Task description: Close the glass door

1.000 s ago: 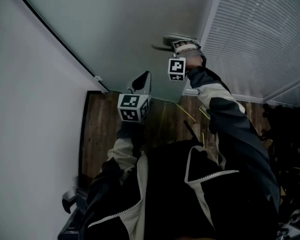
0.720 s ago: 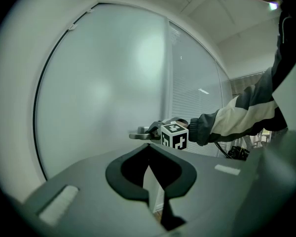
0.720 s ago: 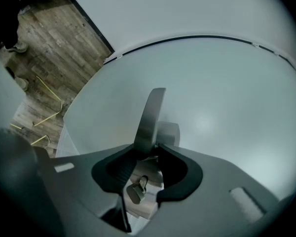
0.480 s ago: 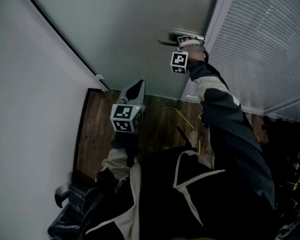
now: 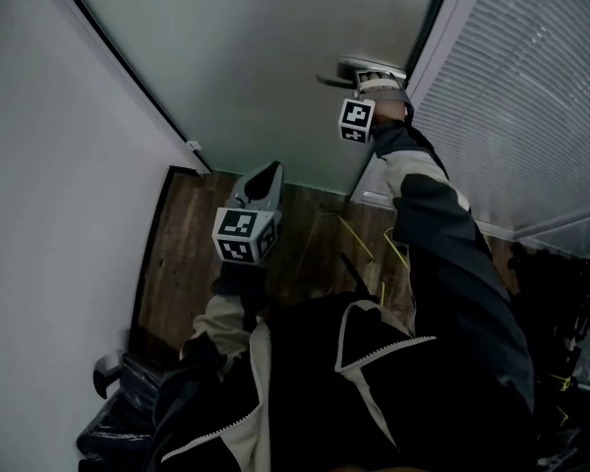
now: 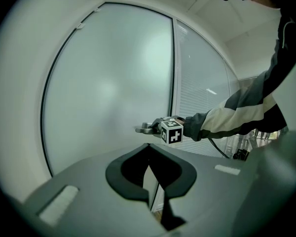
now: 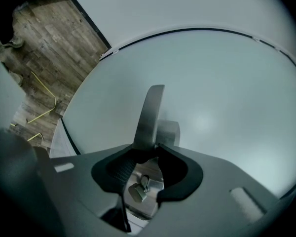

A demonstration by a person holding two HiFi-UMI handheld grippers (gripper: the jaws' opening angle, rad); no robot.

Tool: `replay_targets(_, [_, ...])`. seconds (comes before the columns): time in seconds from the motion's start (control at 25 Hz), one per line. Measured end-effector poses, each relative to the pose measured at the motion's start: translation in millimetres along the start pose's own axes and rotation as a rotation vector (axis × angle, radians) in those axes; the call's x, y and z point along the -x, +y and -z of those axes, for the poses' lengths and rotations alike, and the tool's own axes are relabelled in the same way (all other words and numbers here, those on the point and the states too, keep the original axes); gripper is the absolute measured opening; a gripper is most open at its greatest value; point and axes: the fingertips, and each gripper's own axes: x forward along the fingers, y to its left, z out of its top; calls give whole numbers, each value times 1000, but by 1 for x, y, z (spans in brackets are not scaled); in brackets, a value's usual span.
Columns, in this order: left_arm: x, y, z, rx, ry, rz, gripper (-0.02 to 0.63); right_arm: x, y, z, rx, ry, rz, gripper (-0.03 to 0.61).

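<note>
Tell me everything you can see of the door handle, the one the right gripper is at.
The door handle is a flat, narrow lever of brushed silver-grey metal on a rounded metal mount, fixed near the edge of the frosted glass door. In the right gripper view it rises straight up out of the jaws. What looks like a small thumb-turn sits on a metal plate below it. The right gripper is closed on the lever near its root; nothing else touches it.

My black jacket [image 5: 374, 401] has cream panels, white zip; left gripper [image 5: 267, 173] and right gripper [image 5: 374, 75] bear black-and-white marker cubes [image 5: 244, 236].
</note>
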Motion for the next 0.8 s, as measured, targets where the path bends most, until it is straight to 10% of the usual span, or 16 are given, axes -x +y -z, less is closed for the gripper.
replay_targets(0.56, [8,11,4,9,6,-5,0,-6,1,-7,-40,13,-29,146])
replay_targets(0.8, [12,15,3,13,6,-8,0,14,-1,-11,-266,-48,-70,202])
